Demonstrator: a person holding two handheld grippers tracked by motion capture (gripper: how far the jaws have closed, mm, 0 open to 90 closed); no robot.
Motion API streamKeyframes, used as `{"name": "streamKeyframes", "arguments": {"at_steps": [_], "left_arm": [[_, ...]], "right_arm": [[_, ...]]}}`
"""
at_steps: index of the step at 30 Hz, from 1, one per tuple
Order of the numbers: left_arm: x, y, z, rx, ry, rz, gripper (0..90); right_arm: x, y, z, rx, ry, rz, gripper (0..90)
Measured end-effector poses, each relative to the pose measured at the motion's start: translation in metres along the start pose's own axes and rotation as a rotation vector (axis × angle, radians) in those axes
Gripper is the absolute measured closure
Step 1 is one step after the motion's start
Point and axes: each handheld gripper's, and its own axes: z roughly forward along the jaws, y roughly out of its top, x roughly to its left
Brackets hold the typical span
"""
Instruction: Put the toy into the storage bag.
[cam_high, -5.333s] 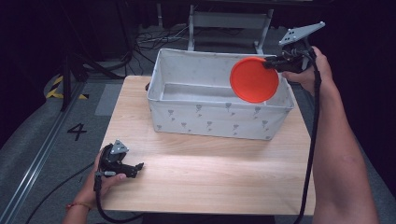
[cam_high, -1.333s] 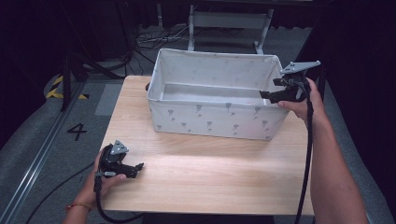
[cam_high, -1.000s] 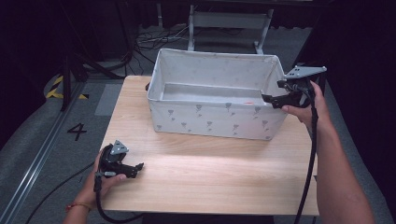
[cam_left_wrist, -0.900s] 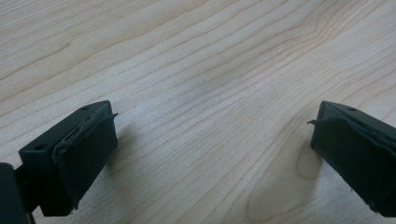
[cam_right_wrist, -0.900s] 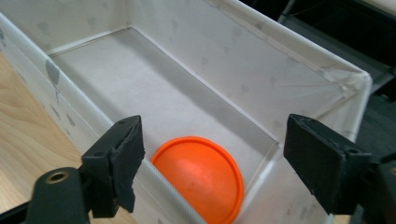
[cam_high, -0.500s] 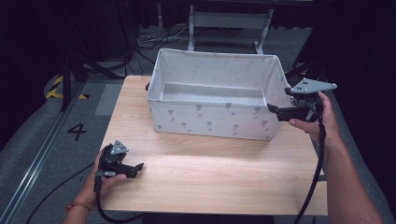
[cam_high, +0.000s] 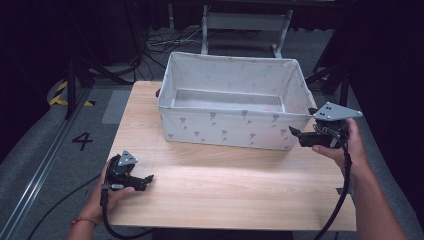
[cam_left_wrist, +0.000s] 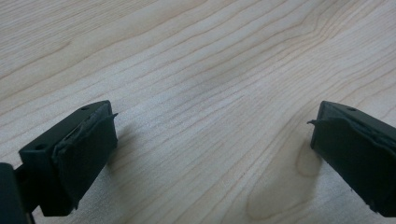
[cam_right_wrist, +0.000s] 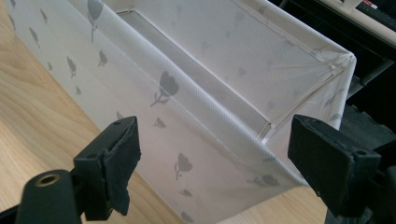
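The white fabric bin (cam_high: 227, 131), printed with small grey flowers, stands on the far half of the wooden surface (cam_high: 225, 190), its back wall at the far edge. The right hand-held gripper (cam_high: 296, 135) hovers just off the bin's near right corner, jaws spread wide and holding nothing. The left hand-held gripper (cam_high: 148, 180) rests low at the surface's near left corner, jaws likewise spread, well apart from the bin.
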Motion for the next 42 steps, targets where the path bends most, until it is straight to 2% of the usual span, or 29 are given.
{"name": "streamKeyframes", "arguments": {"at_steps": [5, 7, 10, 14, 17, 18, 21, 24, 26, 27, 30, 33, 38, 42], "left_arm": [[0.0, 0.0, 0.0, 0.001, -0.003, 0.0, 0.7], [0.0, 0.0, 0.0, 0.0, -0.002, -0.001, 0.8], [0.0, 0.0, 0.0, 0.001, -0.003, 0.0, 0.7], [0.0, 0.0, 0.0, 0.001, -0.003, 0.0, 0.7], [0.0, 0.0, 0.0, 0.001, -0.001, -0.002, 0.7], [0.0, 0.0, 0.0, 0.001, -0.001, -0.003, 0.6], [0.0, 0.0, 0.0, 0.002, -0.003, -0.005, 0.6], [0.0, 0.0, 0.0, 0.001, 0.001, -0.004, 0.6], [0.0, 0.0, 0.0, 0.0, 0.003, -0.004, 0.5], [0.0, 0.0, 0.0, 0.0, 0.003, -0.004, 0.5], [0.0, 0.0, 0.0, 0.001, 0.003, -0.006, 0.5], [-0.001, 0.0, 0.0, 0.002, 0.004, -0.006, 0.5], [0.0, 0.0, 0.0, 0.001, 0.006, -0.005, 0.5], [-0.001, 0.0, 0.0, 0.003, 0.005, -0.011, 0.6]], "right_arm": [[0.007, -0.01, -0.007, -0.013, 0.004, -0.006, 17.3], [0.01, -0.014, -0.009, -0.01, -0.008, -0.019, 17.0], [0.016, -0.022, -0.01, 0.008, -0.028, -0.044, 16.8], [0.02, -0.032, -0.009, 0.04, -0.022, -0.058, 16.7], [0.027, -0.041, -0.008, 0.063, -0.077, -0.078, 16.0], [0.03, -0.049, -0.008, 0.081, -0.078, -0.086, 16.0], [0.033, -0.059, -0.007, 0.092, -0.049, -0.074, 16.0], [0.034, -0.067, -0.006, 0.098, -0.046, -0.074, 16.0], [0.036, -0.078, -0.004, 0.112, -0.022, -0.058, 16.0], [0.036, -0.078, -0.004, 0.112, -0.022, -0.058, 16.0], [0.038, -0.091, 0.0, 0.125, 0.018, -0.05, 16.5], [0.043, -0.108, 0.007, 0.148, 0.037, -0.046, 16.5], [0.046, -0.124, 0.013, 0.17, 0.049, -0.04, 16.6], [0.047, -0.144, 0.015, 0.166, 0.08, 0.015, 18.2]]}}
